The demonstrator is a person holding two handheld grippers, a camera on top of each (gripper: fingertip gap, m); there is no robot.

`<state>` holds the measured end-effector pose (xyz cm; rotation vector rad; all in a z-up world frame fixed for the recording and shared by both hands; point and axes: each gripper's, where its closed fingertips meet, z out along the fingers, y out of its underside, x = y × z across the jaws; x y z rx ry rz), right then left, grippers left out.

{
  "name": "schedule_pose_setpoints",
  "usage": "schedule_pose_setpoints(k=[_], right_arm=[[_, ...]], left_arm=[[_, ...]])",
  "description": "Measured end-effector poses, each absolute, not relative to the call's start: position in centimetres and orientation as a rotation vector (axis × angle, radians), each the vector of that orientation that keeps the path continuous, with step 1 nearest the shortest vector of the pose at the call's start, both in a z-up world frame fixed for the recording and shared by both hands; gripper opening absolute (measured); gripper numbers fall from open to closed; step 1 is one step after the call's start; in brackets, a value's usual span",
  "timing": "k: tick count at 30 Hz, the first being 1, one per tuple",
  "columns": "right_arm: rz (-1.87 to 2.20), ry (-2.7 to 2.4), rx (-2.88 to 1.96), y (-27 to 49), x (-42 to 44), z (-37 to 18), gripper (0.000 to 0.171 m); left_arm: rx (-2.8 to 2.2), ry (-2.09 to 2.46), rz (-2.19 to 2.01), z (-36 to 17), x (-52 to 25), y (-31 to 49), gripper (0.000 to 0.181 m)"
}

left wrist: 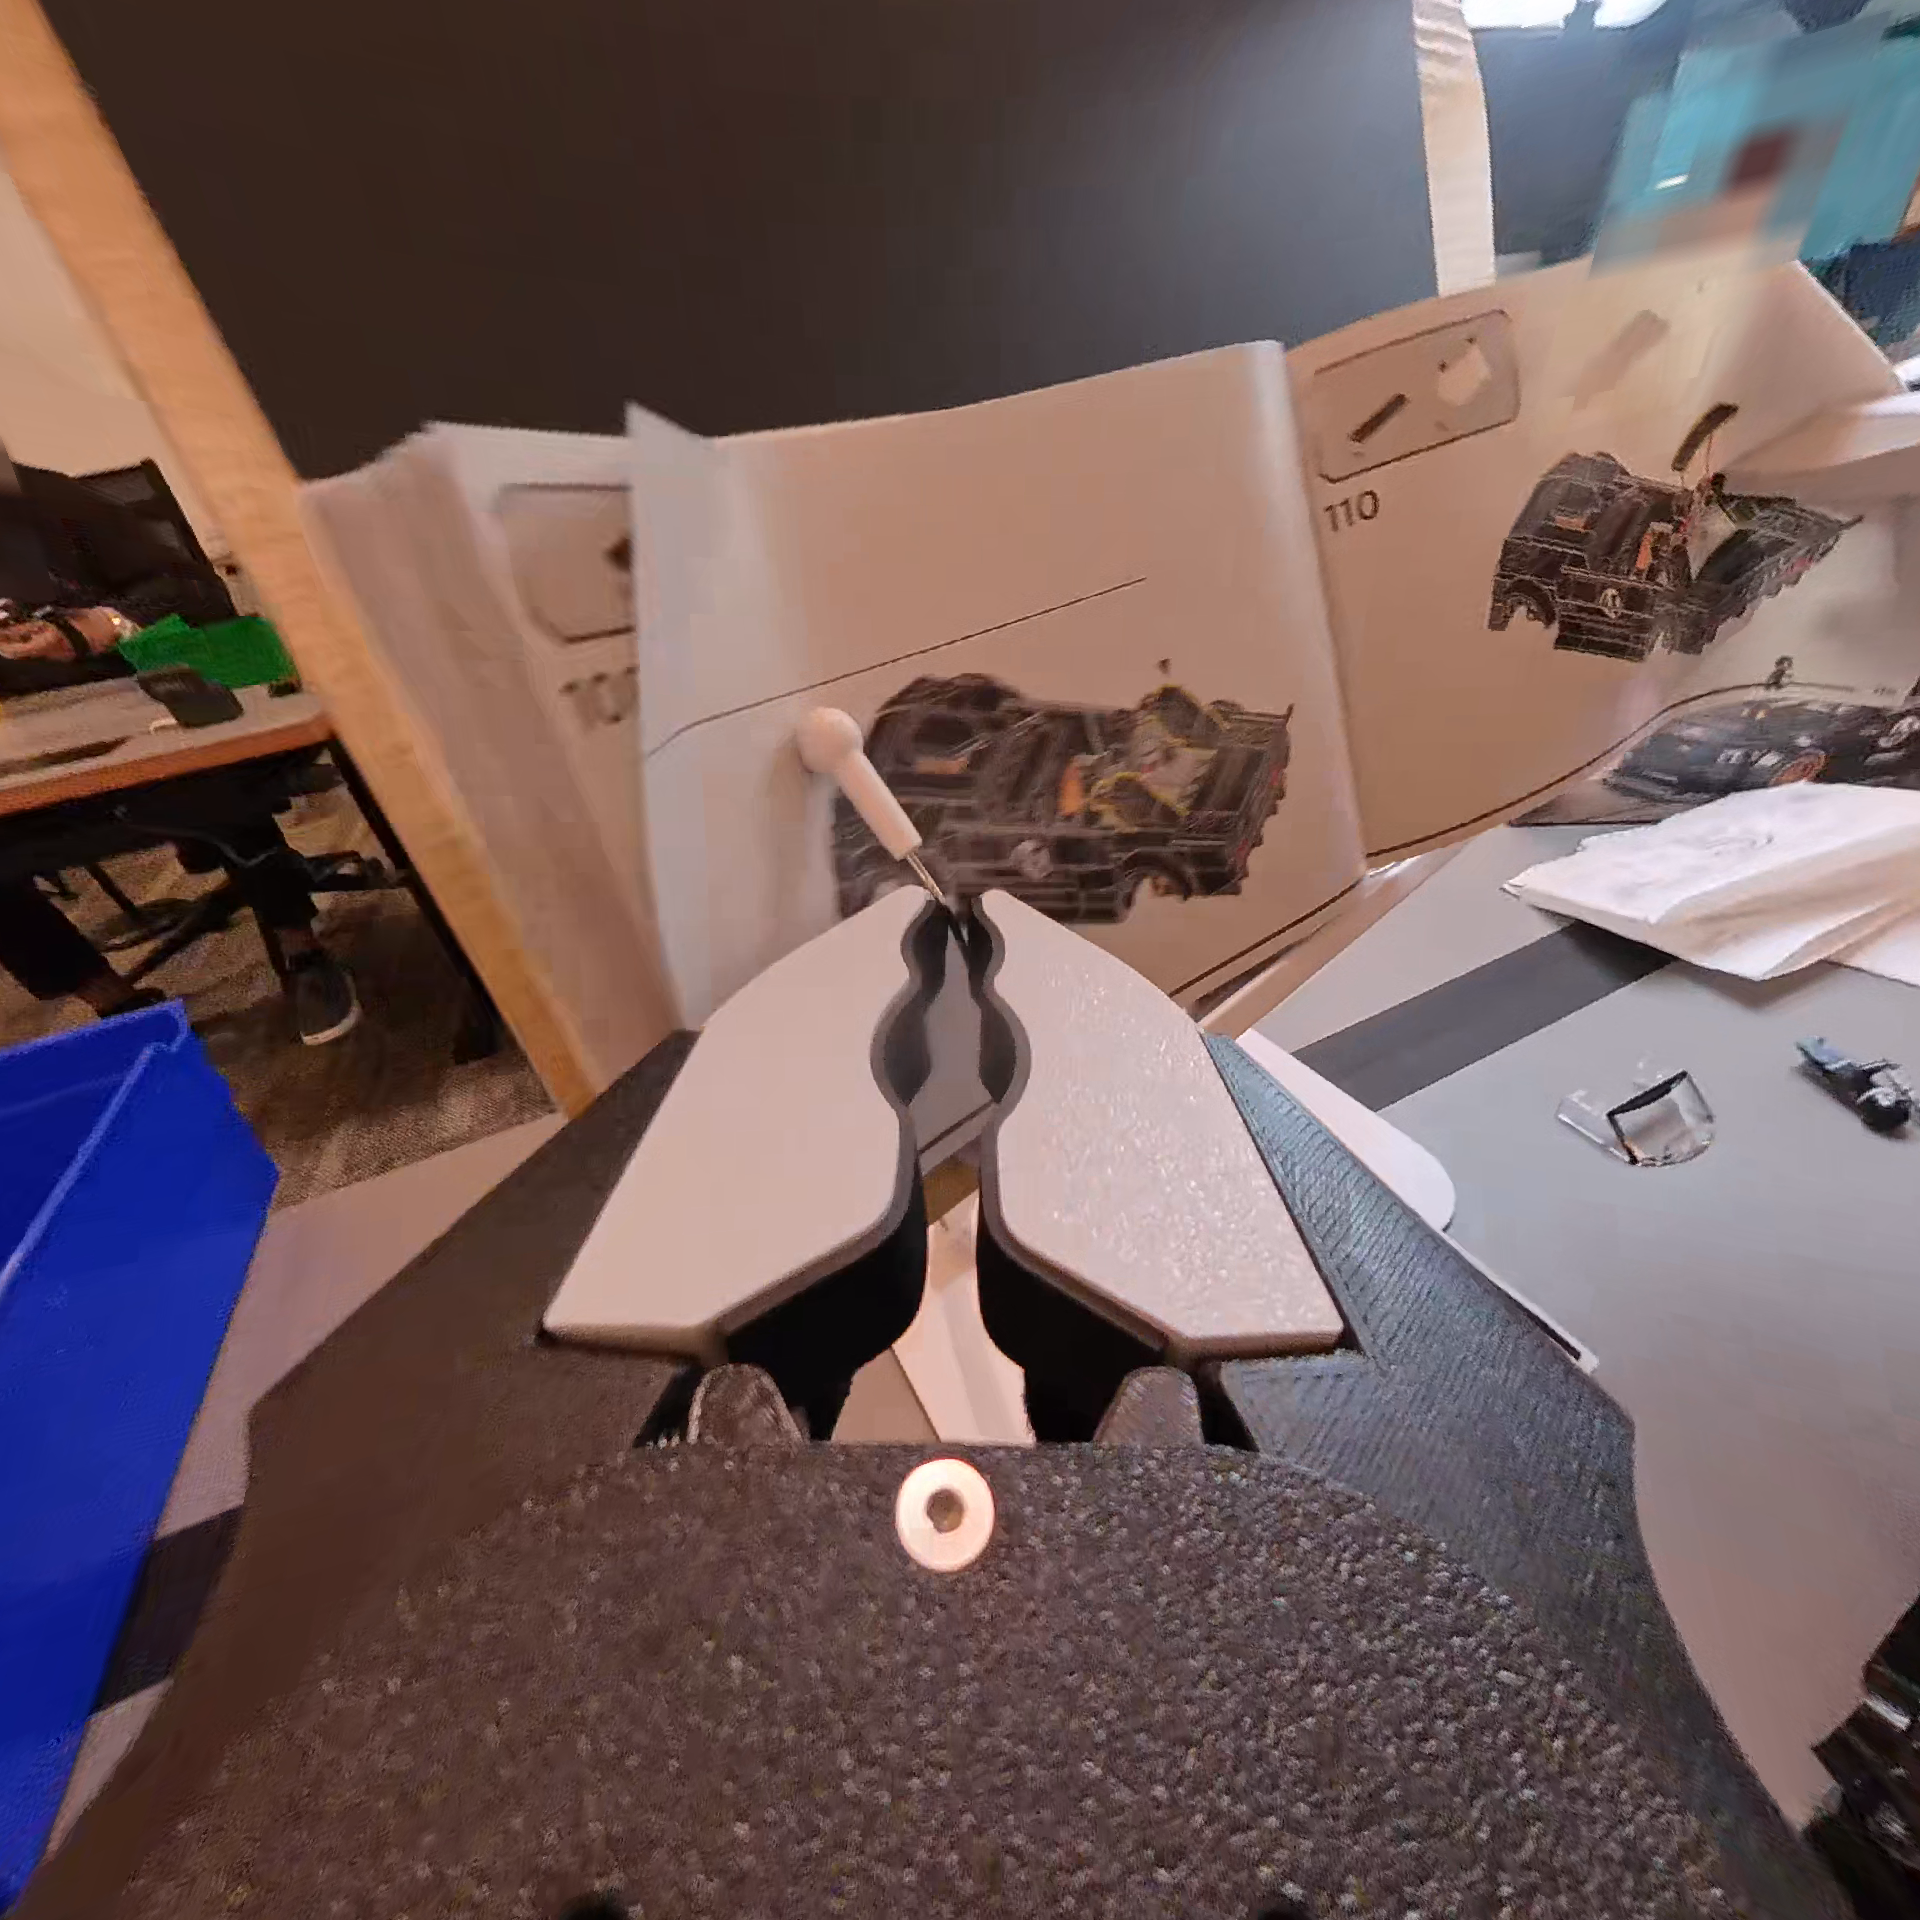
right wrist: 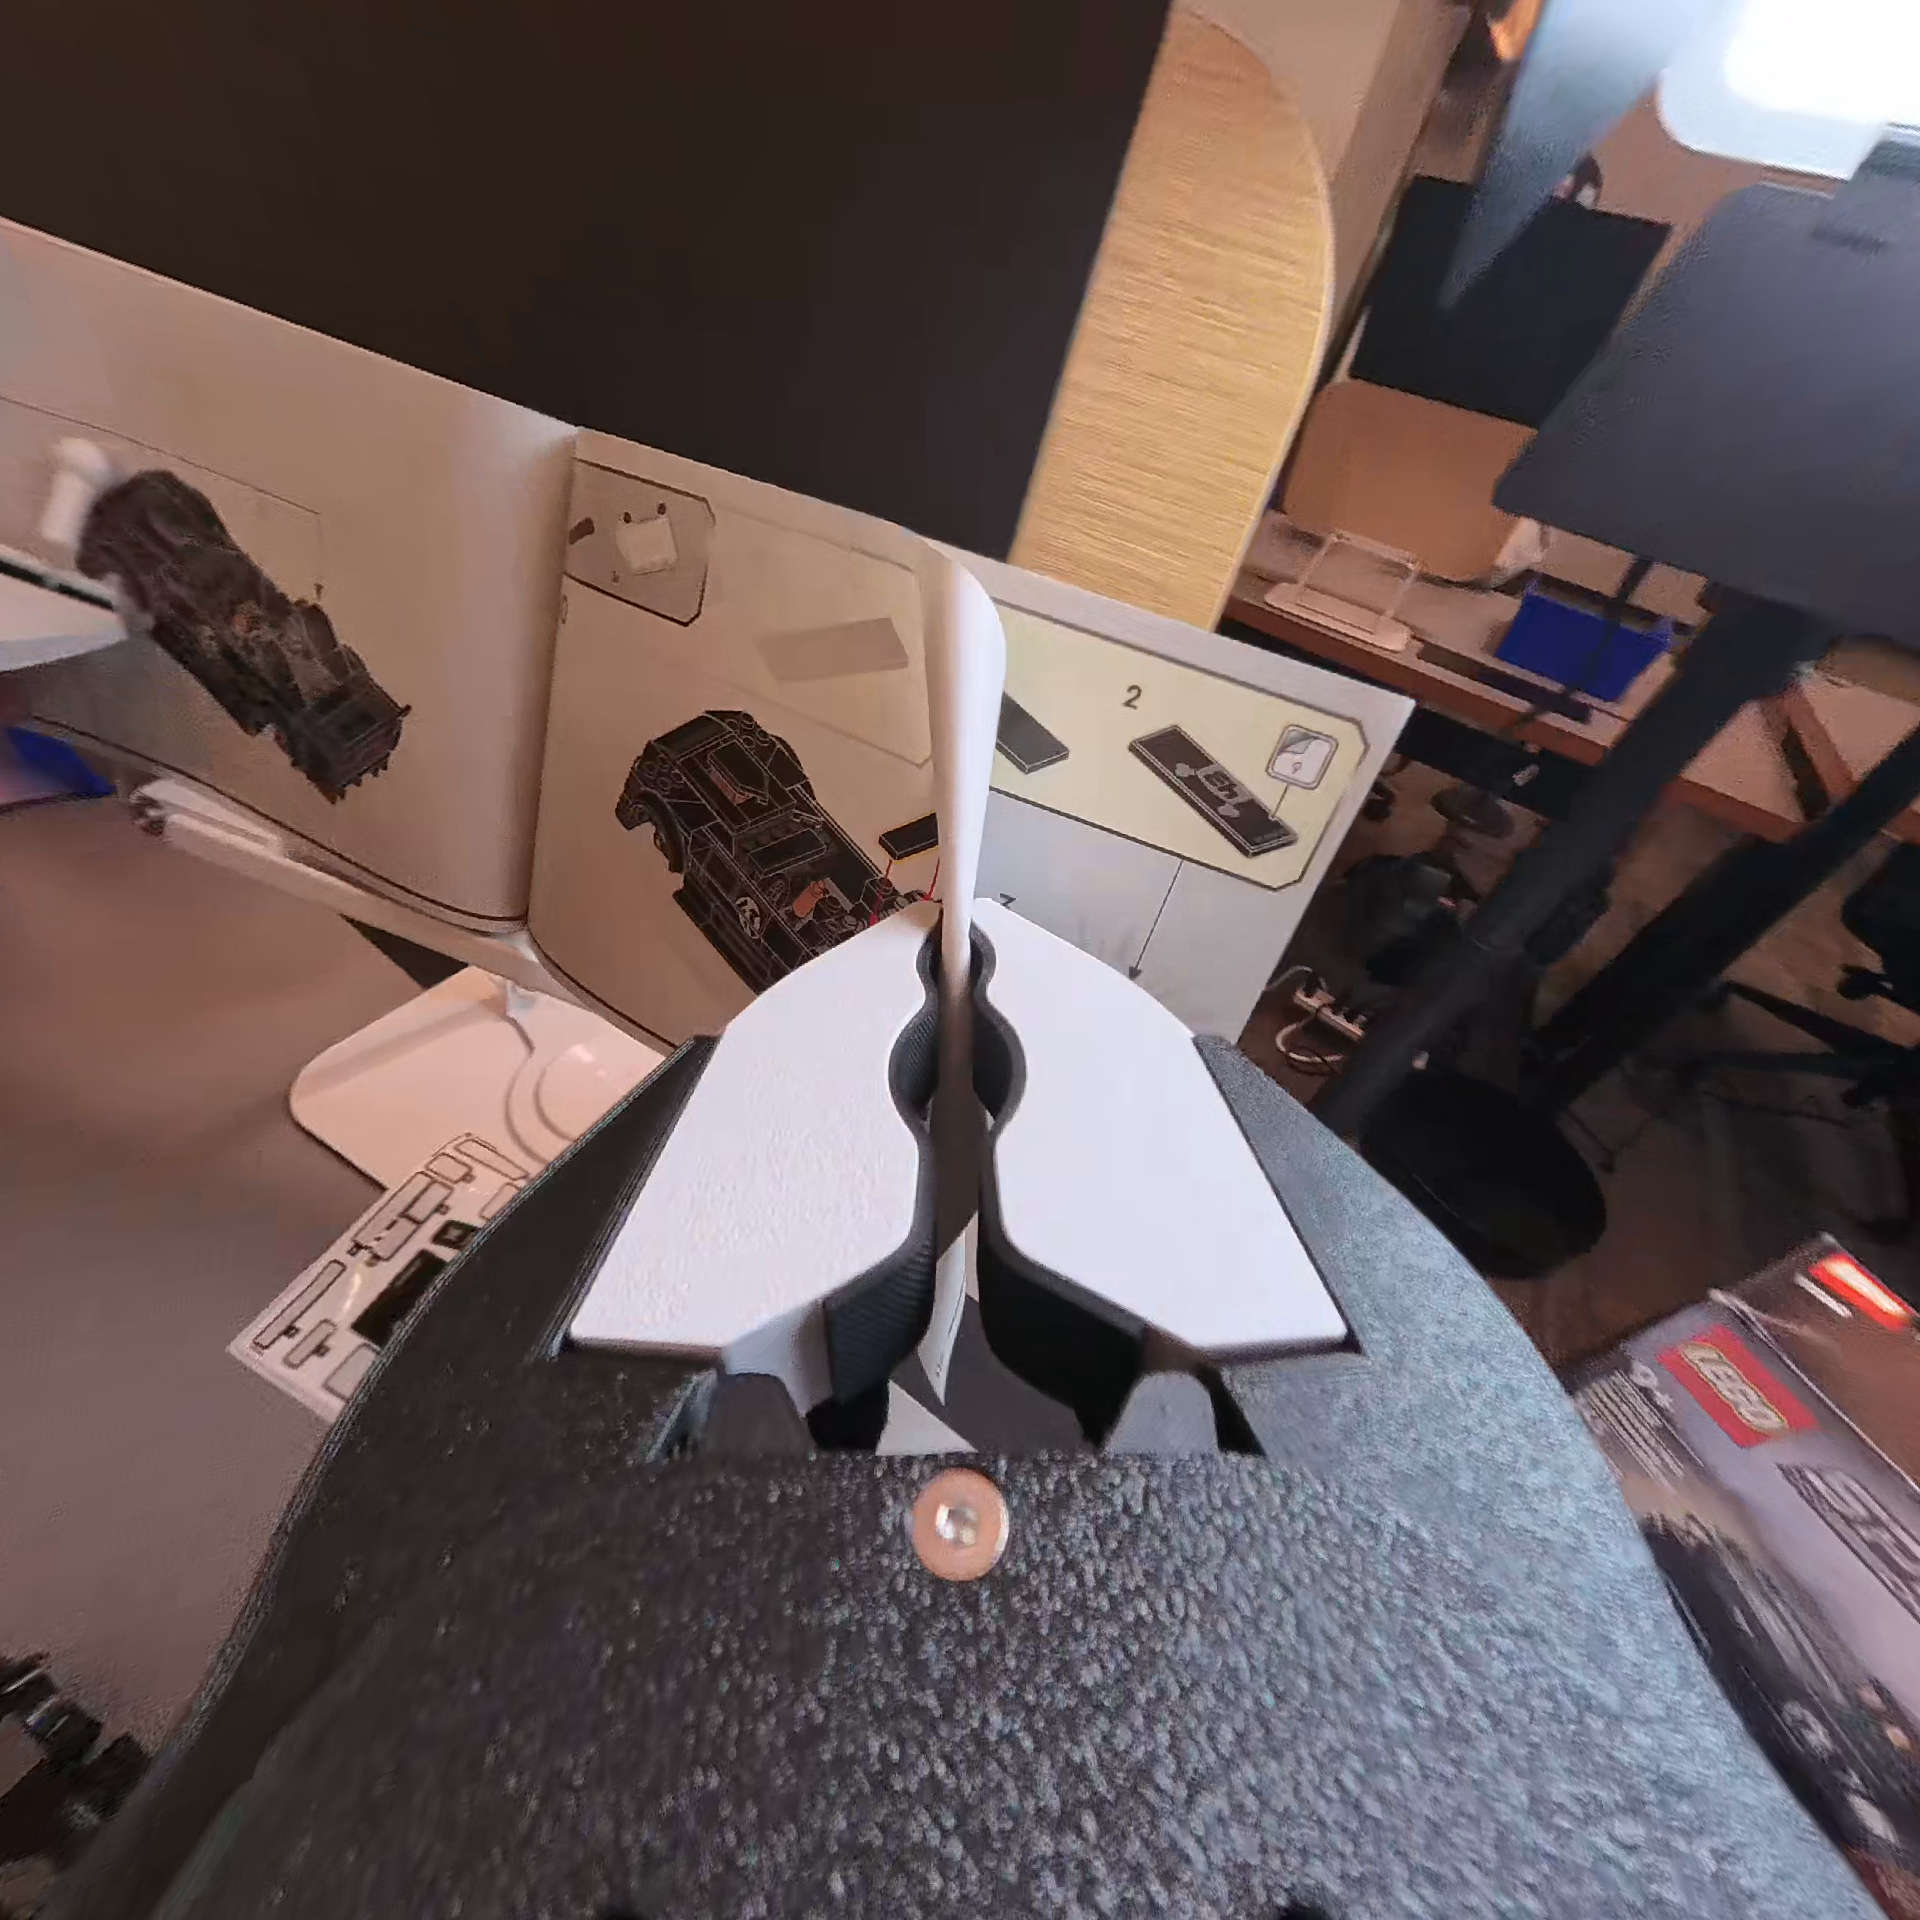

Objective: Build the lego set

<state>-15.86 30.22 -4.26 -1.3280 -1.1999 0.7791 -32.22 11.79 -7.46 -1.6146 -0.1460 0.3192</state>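
Observation:
The instruction booklet [left wrist: 1039,582] stands open and upright on a white stand at the back of the grey table. My left gripper [left wrist: 961,914] is shut on the thin metal tip of a small pin tool [left wrist: 852,769]. The tool's white handle with a ball end sticks up and to the left in front of a printed page. In the right wrist view my right gripper [right wrist: 961,935] is shut on one booklet page [right wrist: 966,727]. The page is seen edge-on and rises from between the pads. The open booklet [right wrist: 727,748] stands right behind the page.
A blue bin [left wrist: 104,1247] is at the left. White paper bags [left wrist: 1745,883], a clear piece [left wrist: 1652,1117] and a small dark part [left wrist: 1860,1081] lie on the table at the right. A sticker sheet [right wrist: 384,1278] lies by the white stand [right wrist: 436,1070], and the set's box [right wrist: 1766,1455] is at the right. The grippers' ends are close to 25 cm from one another. The clear piece [left wrist: 1652,1117] is closer to my right gripper, around 25 cm from its tips; the left tips are 35 cm off.

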Motion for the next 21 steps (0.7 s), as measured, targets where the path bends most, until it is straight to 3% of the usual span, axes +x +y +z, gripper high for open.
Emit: schedule_pose_setpoints(k=[4,13,21], right_arm=[[0.806,-1.254,-1.273,28.6,-15.3,-4.2,0.0],[1.217,-1.679,-0.956,14.5,-19.6,-1.6,0.004],[1.471,-2.096,-0.794,5.3,-25.0,-4.8,0.038]], left_arm=[[-1.606,-0.174,0.3,-7.6,-32.5,11.4,0.005],[-1.57,-0.225,0.238,-7.6,-32.6,11.4,0.004],[-1.525,-0.223,0.137,-7.7,-32.7,11.1,0.004]])
